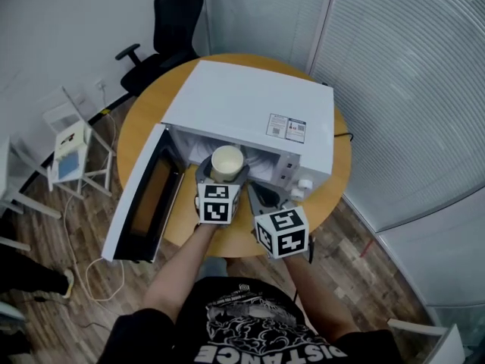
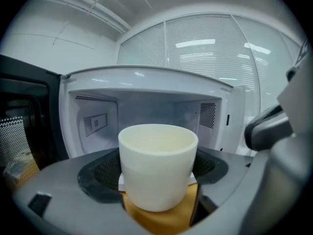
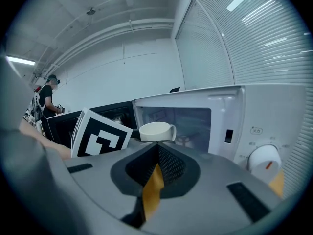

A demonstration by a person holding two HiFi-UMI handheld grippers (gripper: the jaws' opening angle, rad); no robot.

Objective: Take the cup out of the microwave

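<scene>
A cream cup (image 1: 226,161) with no visible contents sits between the jaws of my left gripper (image 1: 225,174), just in front of the open white microwave (image 1: 250,101). In the left gripper view the cup (image 2: 157,165) fills the middle, with the jaws pressed to its two sides and the empty oven cavity (image 2: 146,111) behind it. My left gripper (image 2: 157,185) is shut on it. My right gripper (image 1: 261,196) hovers beside it near the control panel, its jaws (image 3: 155,158) closed with nothing in them. The right gripper view shows the cup (image 3: 156,131) and its handle from the side.
The microwave door (image 1: 140,203) hangs open to the left, over the edge of the round wooden table (image 1: 144,120). A black office chair (image 1: 170,21) stands behind the table and a small white stand (image 1: 72,150) on the floor at left. A person (image 3: 46,99) stands far off.
</scene>
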